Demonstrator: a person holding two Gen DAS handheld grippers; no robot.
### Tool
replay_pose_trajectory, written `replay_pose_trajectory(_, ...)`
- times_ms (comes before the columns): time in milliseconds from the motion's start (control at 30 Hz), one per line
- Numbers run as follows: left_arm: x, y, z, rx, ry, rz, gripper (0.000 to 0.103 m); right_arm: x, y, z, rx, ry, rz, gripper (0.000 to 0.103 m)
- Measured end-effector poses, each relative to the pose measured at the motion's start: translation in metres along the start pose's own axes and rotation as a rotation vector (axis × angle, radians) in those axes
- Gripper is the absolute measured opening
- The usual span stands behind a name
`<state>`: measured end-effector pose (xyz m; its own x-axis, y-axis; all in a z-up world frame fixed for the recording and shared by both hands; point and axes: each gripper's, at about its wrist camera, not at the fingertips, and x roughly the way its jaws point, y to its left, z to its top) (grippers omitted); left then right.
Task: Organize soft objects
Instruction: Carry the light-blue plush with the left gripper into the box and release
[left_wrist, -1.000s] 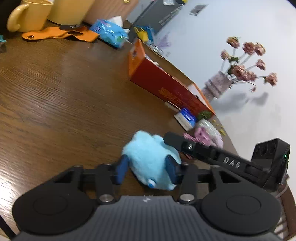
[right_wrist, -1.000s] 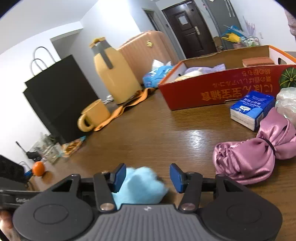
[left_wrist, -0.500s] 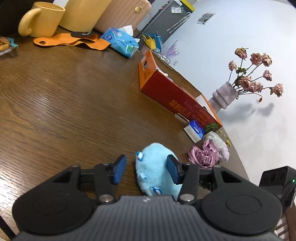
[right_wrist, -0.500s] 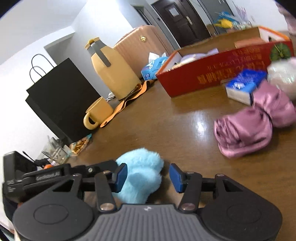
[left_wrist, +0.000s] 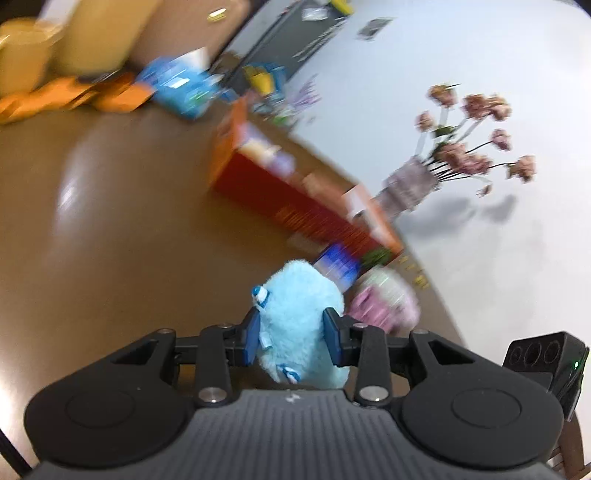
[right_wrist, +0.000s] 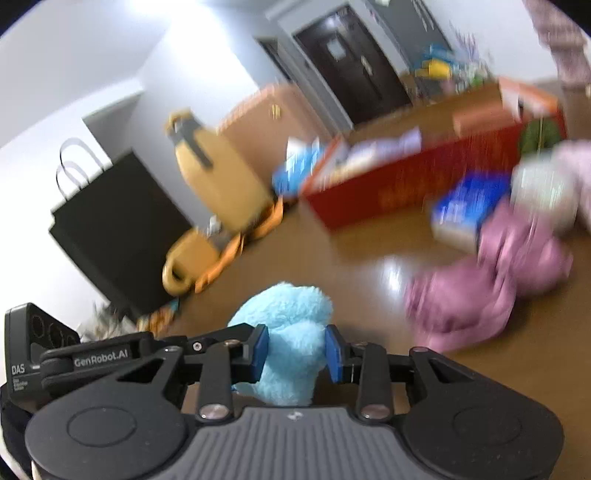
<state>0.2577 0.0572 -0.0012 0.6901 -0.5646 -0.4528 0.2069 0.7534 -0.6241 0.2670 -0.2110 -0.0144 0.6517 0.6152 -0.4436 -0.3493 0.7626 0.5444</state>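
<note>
Two grippers, one light-blue plush toy (left_wrist: 299, 317) pinched between both pairs of blue pads. Left gripper (left_wrist: 291, 338) closed down onto the toy's flanks, fur bulging above and below the pads (left_wrist: 252, 341). Right gripper (right_wrist: 294, 350) likewise narrowed onto the same toy (right_wrist: 288, 332), pads (right_wrist: 260, 350) sunk into the fluff. Toy apparently raised off the brown wooden table (left_wrist: 129, 221), though heavy blur in both views leaves that uncertain.

Risks, as a judgement: pulling apart at different rates and stretching or tearing a seam; fur compressing and slipping free of one pair of pads; swinging low and knocking the pink satin scrunchie (right_wrist: 491, 280) or the blue tissue pack (right_wrist: 465, 206) lying near the red cardboard box (right_wrist: 413, 184), probably the drop-off.

Pose: both tools pointing forward and slightly down over the table, meeting at an angle, left body visible at the lower left of the right view, right body at the far right edge of the left view.
</note>
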Motion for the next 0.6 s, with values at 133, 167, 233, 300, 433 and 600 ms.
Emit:
replay_pose_trajectory(133, 0.047, -0.034, 0.059, 0.044, -0.040, -0.069, 0.036, -0.010, -0.010, 0.063, -0.080, -0.114, -0.042, 0.032)
replay_pose_trajectory(167, 0.064, -0.042, 0.075, 0.049, -0.042, -0.076, 0.036, -0.010, -0.015, 0.081, -0.092, -0.138, -0.064, 0.032)
replay_pose_trajectory(233, 0.103, -0.056, 0.100, 0.065, -0.019, -0.076, 0.035, -0.002, -0.033, 0.115, -0.092, -0.170, -0.110, 0.032)
replay_pose_trajectory(300, 0.148, -0.063, 0.122, 0.077, 0.019, -0.069, 0.035, 0.010, -0.057, 0.143, -0.047, -0.174, -0.157, 0.032)
replay_pose_trajectory(433, 0.221, -0.060, 0.138, 0.082, 0.138, 0.008, 0.035, 0.049, -0.111, 0.182, 0.039, -0.097, -0.235, 0.032)
replay_pose_trajectory(600, 0.253, -0.047, 0.136, 0.152, 0.205, 0.135, 0.036, 0.098, -0.138, 0.190, 0.038, 0.061, -0.287, 0.029)
